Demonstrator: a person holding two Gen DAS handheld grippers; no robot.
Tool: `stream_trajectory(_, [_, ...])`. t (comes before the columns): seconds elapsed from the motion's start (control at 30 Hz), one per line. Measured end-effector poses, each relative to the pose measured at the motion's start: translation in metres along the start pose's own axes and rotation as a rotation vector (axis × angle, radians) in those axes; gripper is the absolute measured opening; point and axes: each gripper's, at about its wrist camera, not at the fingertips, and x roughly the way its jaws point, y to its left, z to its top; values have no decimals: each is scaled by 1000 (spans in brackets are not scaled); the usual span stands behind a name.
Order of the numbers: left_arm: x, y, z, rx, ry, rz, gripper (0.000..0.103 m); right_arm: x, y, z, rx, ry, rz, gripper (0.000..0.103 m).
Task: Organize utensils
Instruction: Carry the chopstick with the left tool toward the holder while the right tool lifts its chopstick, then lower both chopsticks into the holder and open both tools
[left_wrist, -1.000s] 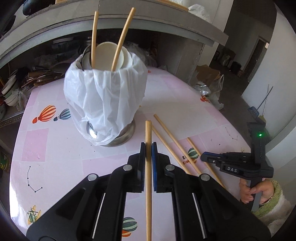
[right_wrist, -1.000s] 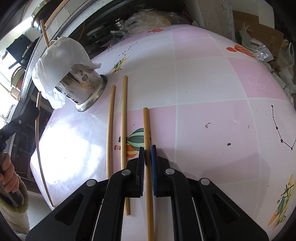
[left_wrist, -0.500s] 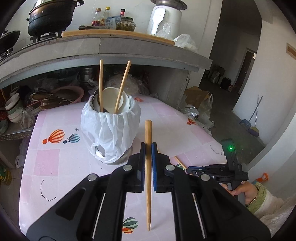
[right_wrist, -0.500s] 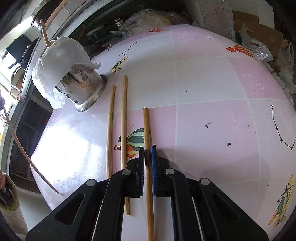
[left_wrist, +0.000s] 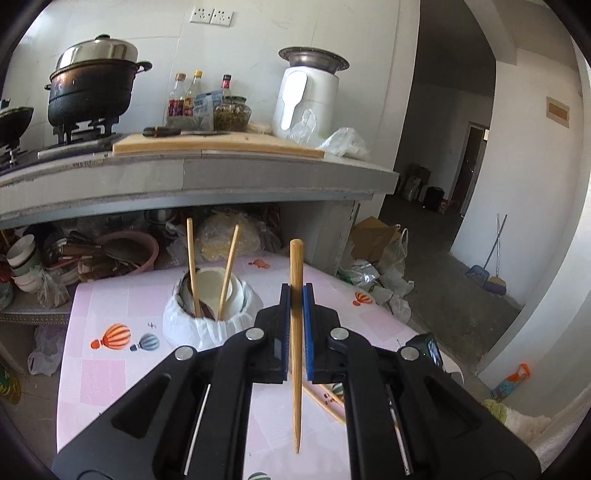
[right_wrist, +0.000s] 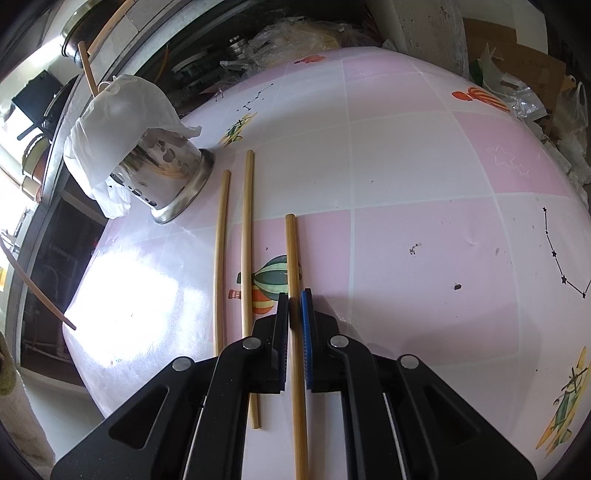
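The left gripper (left_wrist: 294, 314) clamps a chopstick (left_wrist: 295, 332) upright at frame centre, evidently for dropping into the bag-lined holder (left_wrist: 210, 314) at centre left, while the right gripper (right_wrist: 294, 314) pinches another chopstick (right_wrist: 293, 258) lying on the table (right_wrist: 424, 166), apparently for lifting.

You face a white-painted wall (left_wrist: 258, 55) with a double socket plate (left_wrist: 211, 16) high up. Below it runs a grey concrete counter (left_wrist: 184, 181) bearing a black lidded pot (left_wrist: 92, 88) on a gas burner, a wooden cutting board (left_wrist: 218, 146) and a white appliance (left_wrist: 306, 99). To your right, a dim doorway (left_wrist: 474, 162) opens over bare grey floor (left_wrist: 454, 295). Daylight glares on the pink-and-white balloon-patterned tablecloth (right_wrist: 406, 184).
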Motion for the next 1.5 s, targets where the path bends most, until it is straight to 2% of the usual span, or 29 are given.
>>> stream_trajectory(0.27, [-27,6,63,29,-178,39,6,1,2,2,1,11,-3,7])
stream_trajectory(0.53, [-16,27,92,29,-236,127,6,-10,0,12,19,-16,33,7])
stream_trajectory(0.77, [10,57,105,-2,-237,201,6,-48,8,31,7,-118,92,7])
stream_trajectory(0.93, [37,77,102,-9,-220,237,6,-71,14,43,-1,-169,144,7])
stream_trajectory(1.2, [78,89,83,15,-160,284,6,-87,18,49,-4,-204,181,7])
stream_trajectory(1.5, [105,92,60,35,-95,309,6,-110,29,58,-37,-251,216,7])
